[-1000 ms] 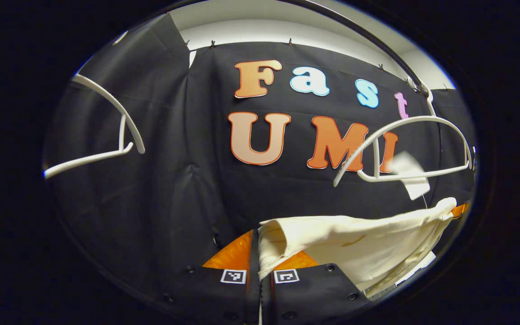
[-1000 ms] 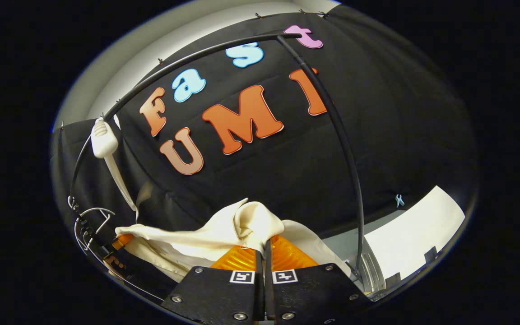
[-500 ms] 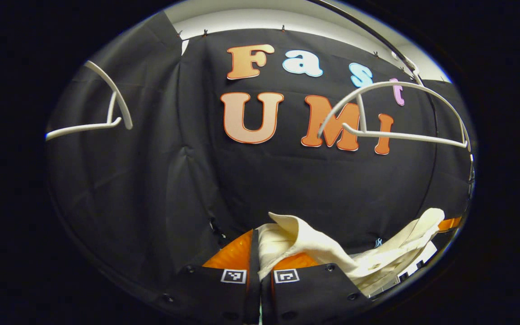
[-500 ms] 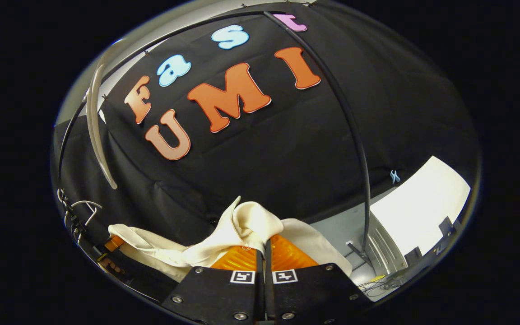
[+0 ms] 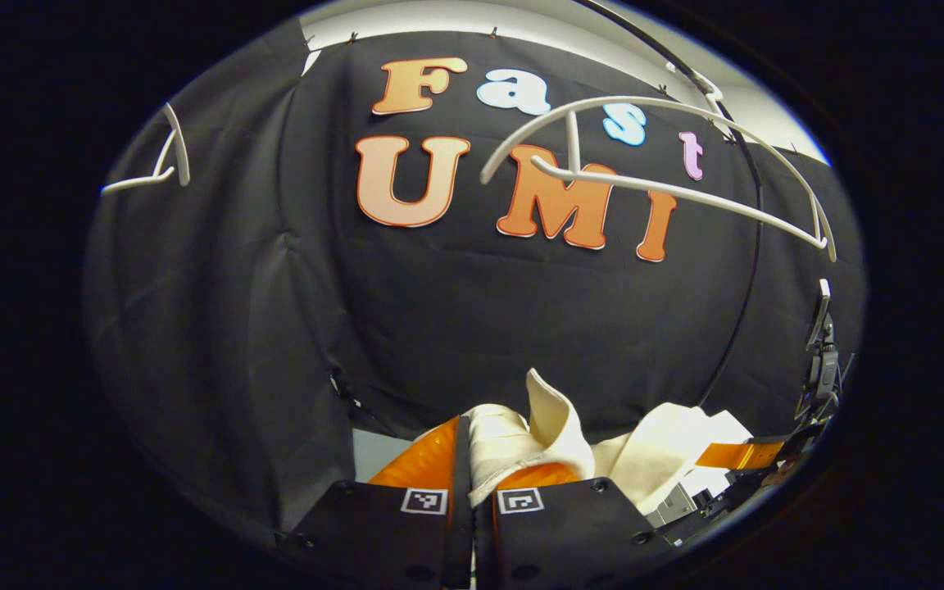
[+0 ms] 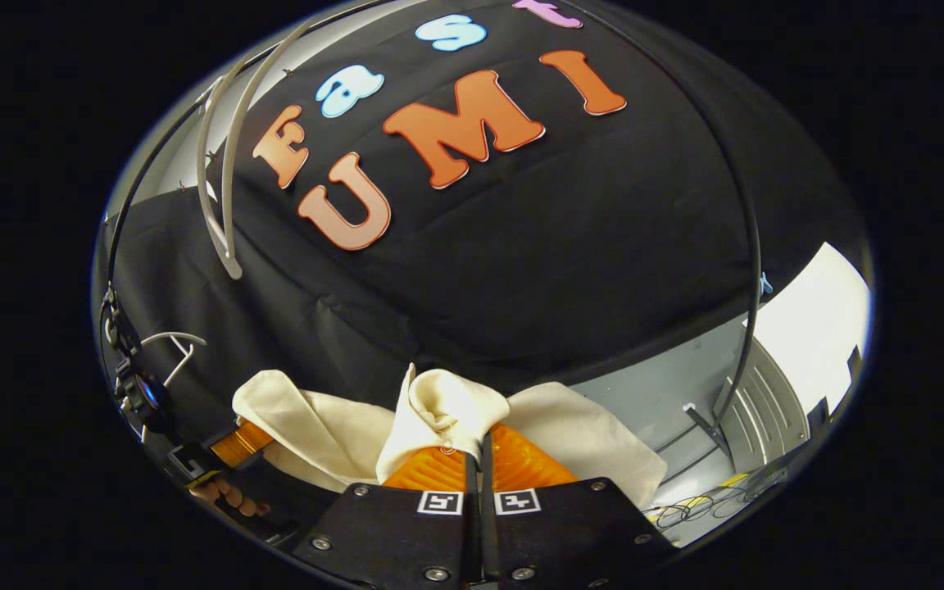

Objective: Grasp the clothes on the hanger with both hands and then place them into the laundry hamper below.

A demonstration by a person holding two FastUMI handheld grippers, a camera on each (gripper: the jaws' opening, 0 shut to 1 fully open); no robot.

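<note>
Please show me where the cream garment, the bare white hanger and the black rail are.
cream garment (image 6: 447, 406): right gripper view, bunched fold.
white hanger (image 5: 669, 192): left gripper view, lower bar.
black rail (image 6: 755, 246): right gripper view, upright part.

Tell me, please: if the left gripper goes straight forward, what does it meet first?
Beyond the cream garment pinched in the left gripper, probably the black cloth wall; depth is unclear.

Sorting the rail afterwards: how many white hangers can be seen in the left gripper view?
2: one bare hanger at upper right, another hanger partly cut off at the upper left edge. More may hang out of view.
</note>
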